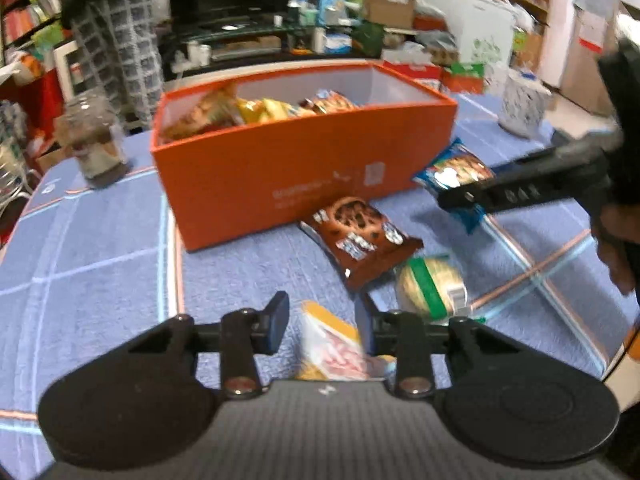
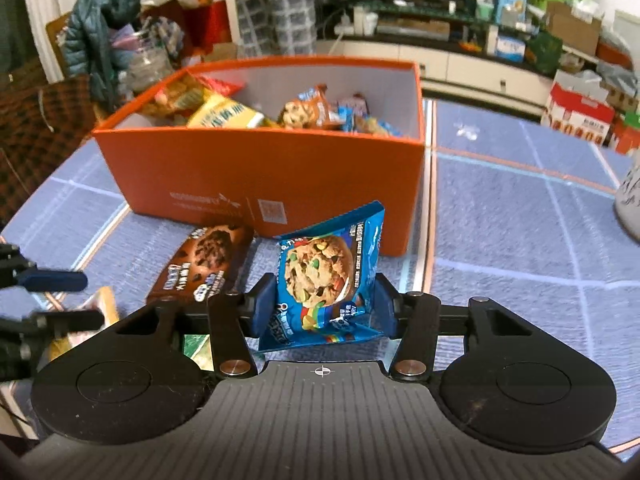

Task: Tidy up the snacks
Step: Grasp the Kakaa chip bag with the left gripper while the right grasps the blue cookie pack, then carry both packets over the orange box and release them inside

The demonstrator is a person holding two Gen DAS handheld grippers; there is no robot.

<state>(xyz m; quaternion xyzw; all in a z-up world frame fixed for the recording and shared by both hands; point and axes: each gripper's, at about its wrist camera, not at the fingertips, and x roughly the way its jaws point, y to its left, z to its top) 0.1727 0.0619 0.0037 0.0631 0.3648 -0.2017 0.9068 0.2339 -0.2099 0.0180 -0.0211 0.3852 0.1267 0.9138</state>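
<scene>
An orange box (image 1: 280,168) (image 2: 240,168) with several snack packets inside stands on the blue checked tablecloth. My right gripper (image 2: 322,304) (image 1: 460,196) is shut on a blue cookie packet (image 2: 324,276) (image 1: 456,172), held above the cloth in front of the box's right end. My left gripper (image 1: 324,316) (image 2: 68,300) has a yellow and white packet (image 1: 332,344) (image 2: 100,300) between its fingers, gripped low over the cloth. A brown chocolate cookie packet (image 1: 360,236) (image 2: 204,264) lies flat against the box front. A round snack with a green band (image 1: 432,286) lies beside it.
A glass jar (image 1: 92,140) stands left of the box. A white patterned container (image 1: 524,104) (image 2: 632,200) sits at the right of the table. A person in checked trousers (image 1: 116,48) stands behind the table, and cluttered shelves fill the background.
</scene>
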